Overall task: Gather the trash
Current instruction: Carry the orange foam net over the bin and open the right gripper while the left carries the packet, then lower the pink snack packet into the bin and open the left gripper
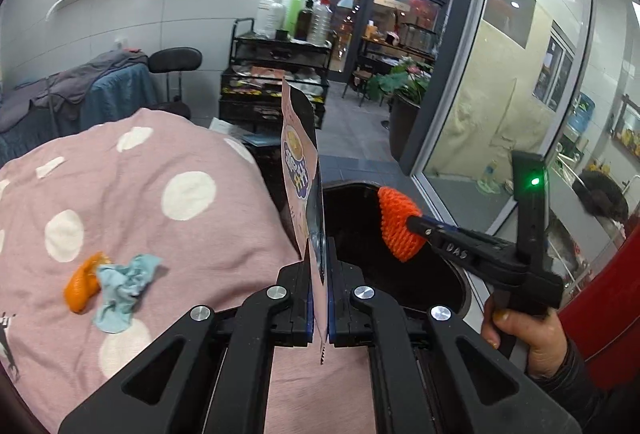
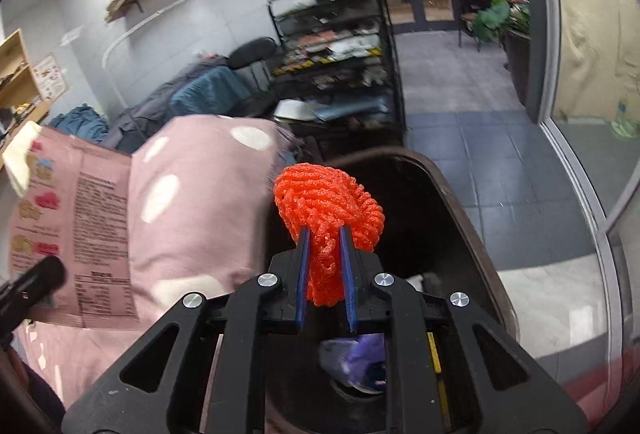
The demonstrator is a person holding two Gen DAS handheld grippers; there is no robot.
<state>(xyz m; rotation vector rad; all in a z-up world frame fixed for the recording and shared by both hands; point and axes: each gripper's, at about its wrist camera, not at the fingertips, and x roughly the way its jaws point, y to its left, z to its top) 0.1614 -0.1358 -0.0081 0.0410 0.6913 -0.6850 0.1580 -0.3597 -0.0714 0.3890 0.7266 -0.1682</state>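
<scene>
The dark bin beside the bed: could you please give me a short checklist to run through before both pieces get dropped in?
1. Left hand-held gripper shut on the pink snack packet: ok.
2. Right hand-held gripper shut on the orange foam net: ok.
3. Net over the dark bin: ok.
4. Packet fully over the bin: cannot tell.
5. Room left inside the bin: ok.
6. Bed cleared: not ok, the orange scrap and blue cloth remain.
</scene>
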